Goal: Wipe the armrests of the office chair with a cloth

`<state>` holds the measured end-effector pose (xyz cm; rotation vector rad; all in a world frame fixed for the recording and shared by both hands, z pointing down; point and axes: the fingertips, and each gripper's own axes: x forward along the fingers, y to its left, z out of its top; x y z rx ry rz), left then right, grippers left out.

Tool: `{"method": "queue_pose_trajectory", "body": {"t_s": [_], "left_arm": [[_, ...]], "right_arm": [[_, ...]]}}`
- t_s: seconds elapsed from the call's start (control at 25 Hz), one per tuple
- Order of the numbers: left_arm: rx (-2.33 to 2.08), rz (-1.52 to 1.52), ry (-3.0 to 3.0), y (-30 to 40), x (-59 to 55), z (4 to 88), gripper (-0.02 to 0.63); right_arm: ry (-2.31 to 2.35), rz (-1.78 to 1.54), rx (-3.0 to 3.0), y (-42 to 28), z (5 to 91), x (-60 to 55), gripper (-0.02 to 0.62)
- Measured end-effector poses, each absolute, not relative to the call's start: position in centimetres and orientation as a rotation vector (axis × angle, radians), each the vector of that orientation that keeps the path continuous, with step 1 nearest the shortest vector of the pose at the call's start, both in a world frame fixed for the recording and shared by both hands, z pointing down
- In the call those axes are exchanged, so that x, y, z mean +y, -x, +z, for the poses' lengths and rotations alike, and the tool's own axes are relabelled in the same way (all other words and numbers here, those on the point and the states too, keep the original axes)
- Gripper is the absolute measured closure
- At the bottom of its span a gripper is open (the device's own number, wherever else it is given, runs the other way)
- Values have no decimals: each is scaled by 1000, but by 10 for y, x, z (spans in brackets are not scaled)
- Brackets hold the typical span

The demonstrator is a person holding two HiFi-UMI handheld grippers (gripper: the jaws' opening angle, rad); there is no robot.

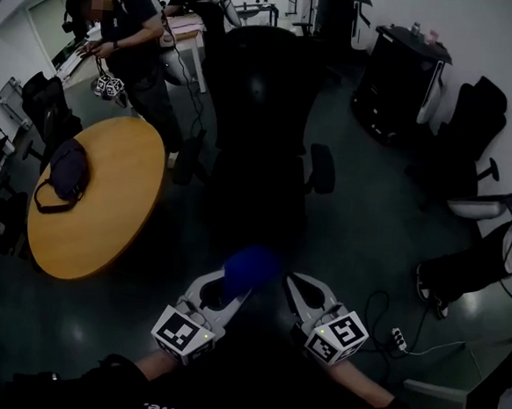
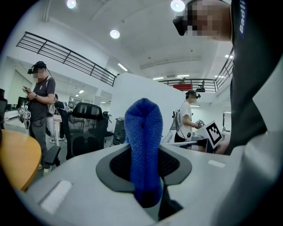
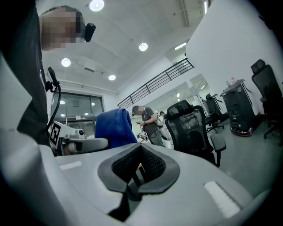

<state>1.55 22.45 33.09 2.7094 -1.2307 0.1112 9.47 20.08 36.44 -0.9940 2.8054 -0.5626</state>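
Note:
The black office chair (image 1: 261,111) stands in front of me, its back toward me, with padded armrests at left (image 1: 186,158) and right (image 1: 322,167). My left gripper (image 1: 236,290) is shut on a folded blue cloth (image 1: 249,269), which sticks up between its pads (image 2: 143,145). It is held low, short of the chair. Beside it my right gripper (image 1: 295,286) has its jaws together with nothing between them (image 3: 140,165). In the right gripper view the cloth (image 3: 114,128) shows at left and the chair (image 3: 190,130) beyond, one armrest (image 3: 218,143) at its side.
A round wooden table (image 1: 104,223) with a dark bag (image 1: 64,171) stands at left. A person (image 1: 132,39) holding grippers stands behind it. A black cabinet (image 1: 399,74) and another chair (image 1: 469,137) are at right. Cables and a power strip (image 1: 397,338) lie on the floor.

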Motion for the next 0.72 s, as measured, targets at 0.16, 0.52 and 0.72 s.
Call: {"method": "queue_pose_trajectory", "body": {"t_s": [0.16, 0.52, 0.72], "left_arm": [[-1221, 95, -2704, -10, 219, 331, 474], [-1187, 39, -2696, 16, 178, 338, 474], [-1174, 14, -2710, 48, 134, 336, 474]], "right_arm": [[1006, -565, 2813, -90, 368, 196, 591], [1072, -554, 2828, -69, 373, 159, 591], [1111, -546, 2836, -43, 373, 121, 591]]}}
